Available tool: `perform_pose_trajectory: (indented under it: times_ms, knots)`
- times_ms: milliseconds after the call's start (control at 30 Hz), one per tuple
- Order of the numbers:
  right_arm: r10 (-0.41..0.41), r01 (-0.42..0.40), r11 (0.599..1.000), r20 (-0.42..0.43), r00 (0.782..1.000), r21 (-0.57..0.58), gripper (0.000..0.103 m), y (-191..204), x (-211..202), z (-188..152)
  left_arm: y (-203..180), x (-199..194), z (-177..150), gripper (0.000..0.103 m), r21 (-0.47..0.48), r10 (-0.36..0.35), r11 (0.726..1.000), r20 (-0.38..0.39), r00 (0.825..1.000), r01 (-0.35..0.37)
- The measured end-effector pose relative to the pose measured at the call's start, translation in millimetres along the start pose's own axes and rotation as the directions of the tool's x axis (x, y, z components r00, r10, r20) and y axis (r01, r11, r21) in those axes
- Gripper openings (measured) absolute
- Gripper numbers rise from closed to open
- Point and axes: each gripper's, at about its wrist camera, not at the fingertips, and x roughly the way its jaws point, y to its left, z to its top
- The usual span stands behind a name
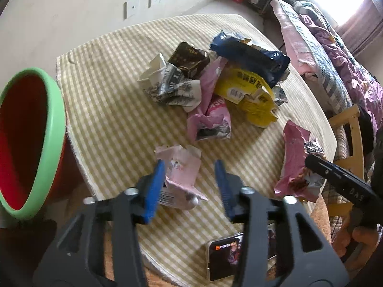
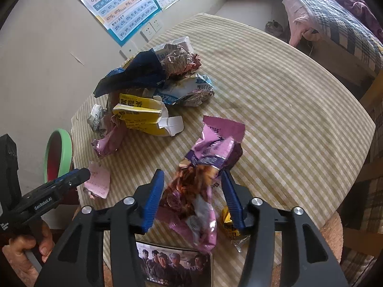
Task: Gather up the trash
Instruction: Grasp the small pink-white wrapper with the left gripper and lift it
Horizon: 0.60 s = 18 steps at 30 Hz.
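Observation:
A pile of crumpled wrappers (image 1: 215, 81) lies mid-table: dark blue, yellow, pink, brown and grey. My left gripper (image 1: 190, 167) is open, its blue fingers on either side of a small pale pink wrapper (image 1: 180, 167) on the striped cloth; the same wrapper shows in the right wrist view (image 2: 98, 180). My right gripper (image 2: 192, 178) is open around a long purple-pink snack bag (image 2: 203, 174), also seen in the left wrist view (image 1: 295, 162). A red bin with a green rim (image 1: 28, 141) stands off the table's left edge.
The round table has a beige striped cloth (image 2: 287, 119). A phone (image 1: 223, 258) lies at the near edge. A small yellow wrapper (image 2: 229, 224) sits by the right finger. A bed with quilts (image 2: 335, 19) and a wooden chair (image 1: 352, 129) stand to the right.

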Motion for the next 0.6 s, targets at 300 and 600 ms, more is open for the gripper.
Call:
perform_pose_trajectory:
  times_ms: [300,600]
  knots:
    - [0.013,-0.013,1.0,-0.012,1.0,0.004,0.05,1.1,-3.2,-4.5,15.9,-5.9,-4.9,0.057,-0.044,0.028,0.999,-0.002,1.0,-0.029]
    - [0.021,-0.021,0.999,-0.029,0.999,0.024,0.05,-2.3,-3.7,-8.3,2.1,23.9,-18.2,0.061,-0.02,-0.012,1.0,-0.101,0.995,0.01]
